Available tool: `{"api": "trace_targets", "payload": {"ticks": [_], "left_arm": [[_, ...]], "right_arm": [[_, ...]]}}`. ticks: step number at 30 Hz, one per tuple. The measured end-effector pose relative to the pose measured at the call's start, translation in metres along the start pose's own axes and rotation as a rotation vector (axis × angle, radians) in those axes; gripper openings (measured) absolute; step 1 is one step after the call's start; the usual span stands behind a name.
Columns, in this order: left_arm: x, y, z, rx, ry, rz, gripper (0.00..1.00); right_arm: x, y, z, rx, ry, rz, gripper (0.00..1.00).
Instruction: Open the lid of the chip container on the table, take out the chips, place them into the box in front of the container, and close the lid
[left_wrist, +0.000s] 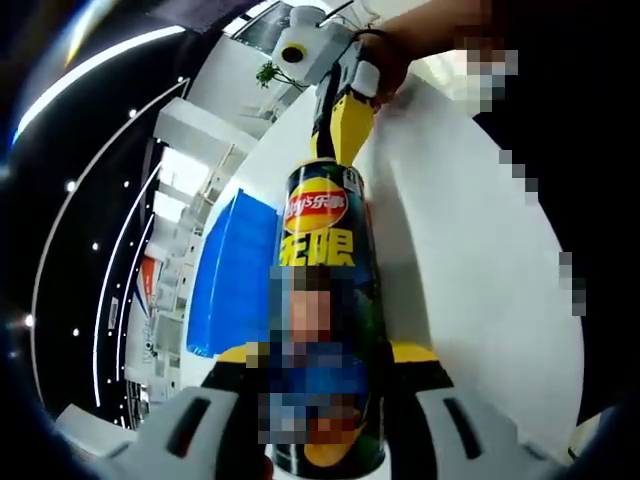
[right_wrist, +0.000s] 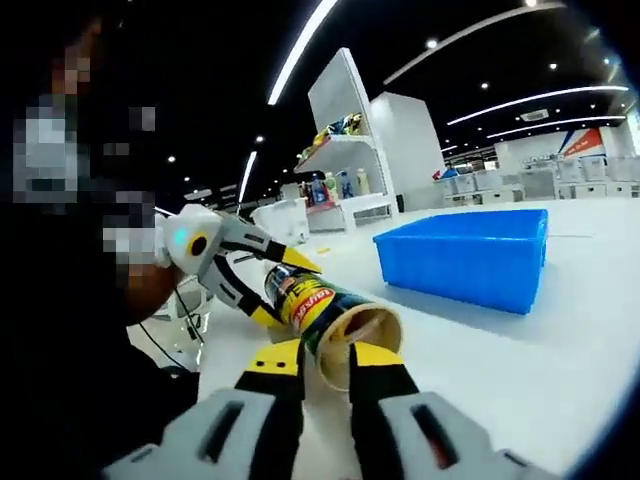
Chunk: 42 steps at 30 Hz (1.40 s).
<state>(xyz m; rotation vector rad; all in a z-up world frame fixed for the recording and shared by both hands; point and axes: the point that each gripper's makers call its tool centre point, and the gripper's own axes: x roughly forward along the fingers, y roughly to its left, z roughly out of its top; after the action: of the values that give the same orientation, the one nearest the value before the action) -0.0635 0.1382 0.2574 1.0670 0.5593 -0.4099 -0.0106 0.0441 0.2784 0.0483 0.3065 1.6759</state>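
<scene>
Chip container (right_wrist: 325, 315) held off the table (right_wrist: 560, 350), lying roughly level between both grippers, mouth turned toward right gripper (right_wrist: 327, 372). Lid already off; open rim and pale inner wall plain in right gripper view. Blue box (right_wrist: 470, 255) sitting on the white table beyond the can, well apart from it.

Left gripper (left_wrist: 327, 352): yellow-tipped jaws closed on the can's lower body, one on each flank. Same grip seen from the other side in right gripper view, left gripper (right_wrist: 262, 285) clamped near the far end of the can.

Right gripper in left gripper view (left_wrist: 340, 125): at the can's top, yellow jaw tips right at the rim. In right gripper view, jaws narrow, standing either side of the open mouth; possibly pinching the rim or a chip at the lip, but fisheye distortion too strong here, so cannot tell what, if anything, is gripped.

Step in hand, judged: getting chips out of the can.

Notes for doing it well:
- Keep left clamp firm and low on the body, no squeezing hard enough to dent the tube.
- Tip mouth slightly down so the stack slides to the rim, not out in a rush.
- Work right jaws gently; chips likely brittle.
- Bring the can over the box before emptying, to avoid spilling on the table.
</scene>
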Motion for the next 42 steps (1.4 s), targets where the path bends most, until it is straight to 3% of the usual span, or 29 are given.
{"api": "trace_targets", "payload": {"ticks": [2,5,16,28,34,42], "left_arm": [[0.0,0.001,-0.001,-0.004,-0.003,-0.002,0.45],[0.001,0.004,-0.004,-0.036,0.003,0.013,0.45],[0.002,0.005,0.0,-0.053,-0.029,0.022,0.46],[-0.007,0.019,0.005,-0.151,-0.097,0.047,0.46],[-0.012,0.024,0.022,-0.289,-0.224,0.042,0.46],[-0.012,0.036,0.038,-0.447,-0.393,0.059,0.46]], "right_arm": [[0.002,0.002,-0.003,-0.012,0.005,-0.007,0.16],[0.001,0.001,-0.002,-0.039,-0.01,-0.031,0.07],[-0.002,0.003,0.003,-0.038,-0.029,-0.042,0.03],[-0.009,0.02,0.053,-0.1,-0.127,0.025,0.0],[-0.013,0.025,0.088,-0.133,-0.149,0.04,0.0],[-0.007,0.035,0.126,-0.254,-0.097,0.047,0.0]]}}
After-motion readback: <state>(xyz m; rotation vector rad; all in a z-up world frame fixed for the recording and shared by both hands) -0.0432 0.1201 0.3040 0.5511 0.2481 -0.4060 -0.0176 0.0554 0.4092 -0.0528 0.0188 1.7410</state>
